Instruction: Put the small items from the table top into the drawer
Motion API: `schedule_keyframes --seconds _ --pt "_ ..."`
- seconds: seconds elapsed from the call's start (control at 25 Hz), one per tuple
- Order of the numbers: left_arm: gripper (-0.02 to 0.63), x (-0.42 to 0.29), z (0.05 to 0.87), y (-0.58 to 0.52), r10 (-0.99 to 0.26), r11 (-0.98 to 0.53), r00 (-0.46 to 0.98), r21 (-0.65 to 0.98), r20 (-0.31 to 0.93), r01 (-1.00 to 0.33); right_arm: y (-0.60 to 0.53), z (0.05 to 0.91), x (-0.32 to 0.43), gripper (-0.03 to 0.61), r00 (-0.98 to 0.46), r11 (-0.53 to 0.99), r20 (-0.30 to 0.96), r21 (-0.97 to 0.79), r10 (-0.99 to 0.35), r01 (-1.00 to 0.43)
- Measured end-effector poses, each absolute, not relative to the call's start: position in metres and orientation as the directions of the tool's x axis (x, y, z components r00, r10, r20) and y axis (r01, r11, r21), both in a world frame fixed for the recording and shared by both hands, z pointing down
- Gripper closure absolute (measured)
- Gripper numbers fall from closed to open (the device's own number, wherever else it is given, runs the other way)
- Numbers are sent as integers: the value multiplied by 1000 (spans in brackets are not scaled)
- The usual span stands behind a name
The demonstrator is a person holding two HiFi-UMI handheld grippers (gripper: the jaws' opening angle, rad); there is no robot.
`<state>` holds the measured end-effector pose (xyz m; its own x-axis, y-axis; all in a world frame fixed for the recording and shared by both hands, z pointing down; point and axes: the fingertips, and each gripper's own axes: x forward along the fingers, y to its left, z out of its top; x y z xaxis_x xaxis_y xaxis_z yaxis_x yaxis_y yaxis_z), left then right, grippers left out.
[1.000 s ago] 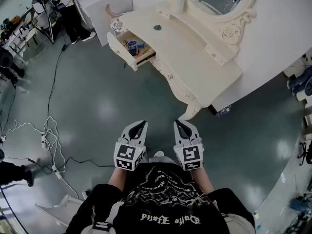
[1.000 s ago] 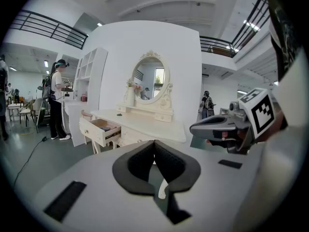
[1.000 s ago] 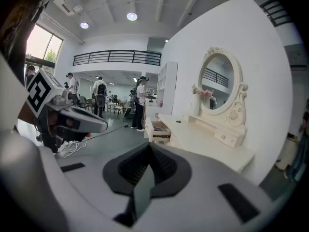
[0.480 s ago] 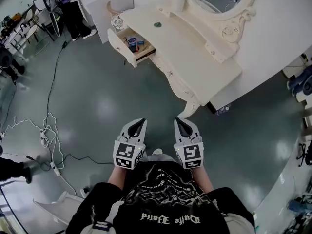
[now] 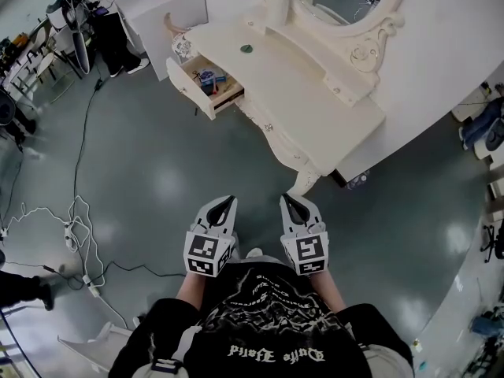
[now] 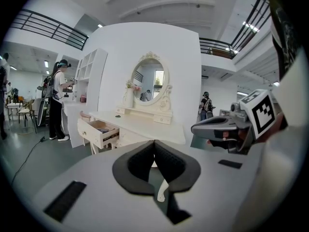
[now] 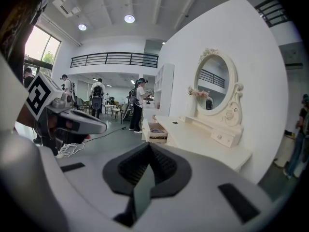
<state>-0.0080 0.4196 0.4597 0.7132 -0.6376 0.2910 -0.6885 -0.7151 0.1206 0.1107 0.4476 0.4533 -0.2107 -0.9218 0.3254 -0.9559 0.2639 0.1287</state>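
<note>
1. Surface has drifted slightly left in the head view since earlier; both grippers are unmoved at the waist.
2. Left gripper and right gripper: jaws closed, empty.
3. Small dark round item sits on the surface, far ahead and well apart from both; open drawer is near-left of it. Left gripper looks marginally nearer.

Head view looks steeply down; both gripper views face the shared, distant dressing table.
</note>
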Motion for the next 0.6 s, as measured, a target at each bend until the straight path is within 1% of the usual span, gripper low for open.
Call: schedule_keyframes --seconds 0.6 --pt "598 -10 469 361 -587 -745 744 149 319 -651 400 461 108 568 -171 231 372 124 -912 -965"
